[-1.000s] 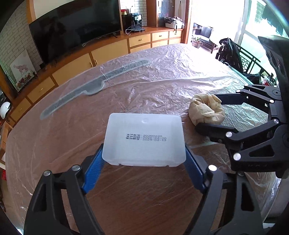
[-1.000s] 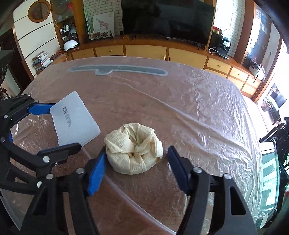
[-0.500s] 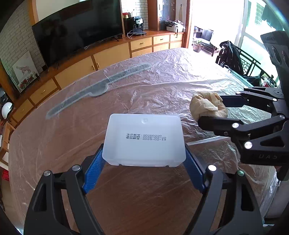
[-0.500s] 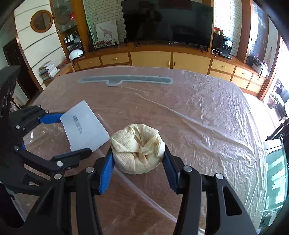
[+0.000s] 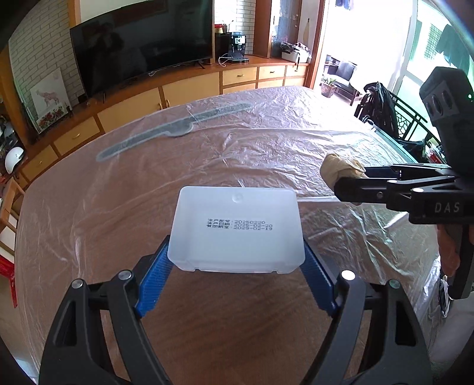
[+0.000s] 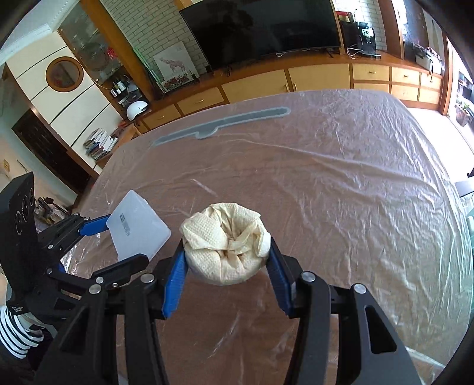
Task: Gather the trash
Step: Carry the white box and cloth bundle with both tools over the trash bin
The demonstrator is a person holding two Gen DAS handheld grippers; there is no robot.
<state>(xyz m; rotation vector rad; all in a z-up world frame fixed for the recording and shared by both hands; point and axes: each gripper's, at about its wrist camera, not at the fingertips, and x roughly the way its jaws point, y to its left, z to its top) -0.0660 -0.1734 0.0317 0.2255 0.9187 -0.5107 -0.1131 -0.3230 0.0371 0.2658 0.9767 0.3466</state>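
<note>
A white plastic tray (image 5: pixel 237 228) sits upside down between the left claw's (image 5: pixel 237 277) blue pads, printed dates facing up. A crumpled cream napkin (image 6: pixel 226 241) is pinched between the right claw's (image 6: pixel 226 272) pads

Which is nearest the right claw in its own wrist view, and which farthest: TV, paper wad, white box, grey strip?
1. Paper wad: between the right claw pads.
2. White box: just left, in the left claw.
3. Grey strip: far side of table.
4. TV: back wall.

Bright daylight, sharp, fisheye-warped edges.
</note>
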